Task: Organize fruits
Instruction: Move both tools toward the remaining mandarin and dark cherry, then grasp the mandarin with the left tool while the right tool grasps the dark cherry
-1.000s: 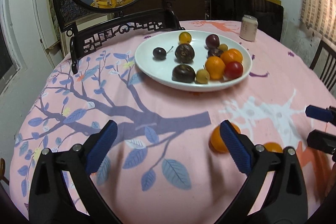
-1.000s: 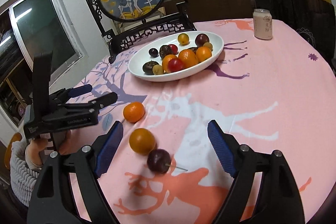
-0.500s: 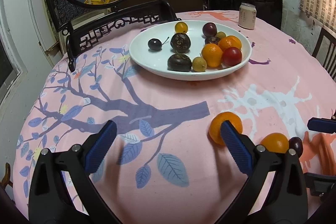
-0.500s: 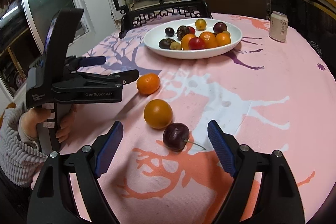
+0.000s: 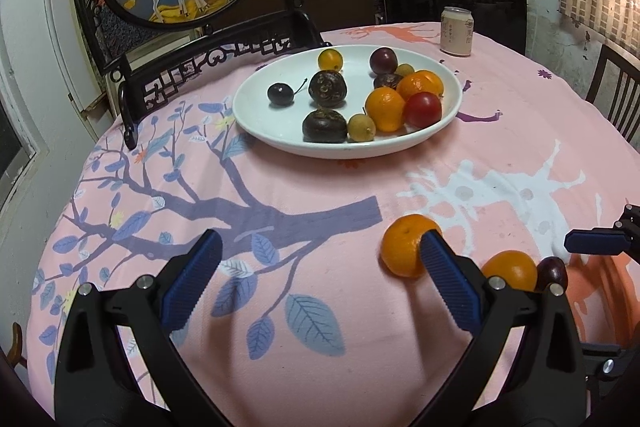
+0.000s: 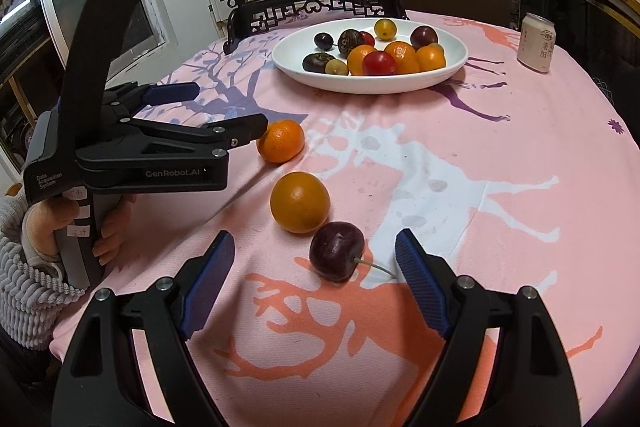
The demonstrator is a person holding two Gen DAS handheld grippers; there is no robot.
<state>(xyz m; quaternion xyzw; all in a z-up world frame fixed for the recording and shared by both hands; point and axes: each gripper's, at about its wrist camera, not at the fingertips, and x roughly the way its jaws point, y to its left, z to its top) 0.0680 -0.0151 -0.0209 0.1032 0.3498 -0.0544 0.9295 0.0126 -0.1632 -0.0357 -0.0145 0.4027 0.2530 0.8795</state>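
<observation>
We see the plate (image 6: 448, 71) of fruit far back on the tabletop (image 6: 500, 211), a can (image 6: 536, 43) to its right, and the cherry (image 6: 336, 255), orange (image 6: 300, 201) and tangerine (image 6: 280, 141) lined up nearer us

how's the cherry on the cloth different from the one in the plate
The loose cherry lies on the tablecloth against an orange; the plate cherry sits apart from its neighbours on the white plate. The loose one looks reddish purple, the plate one nearly black. Both keep their stems.

Three loose fruits mid-frame — tangerine (image 6: 280, 140), orange (image 6: 299, 202), dark cherry (image 6: 337, 256) — white plate (image 6: 448, 69) of fruit upper centre.
</observation>
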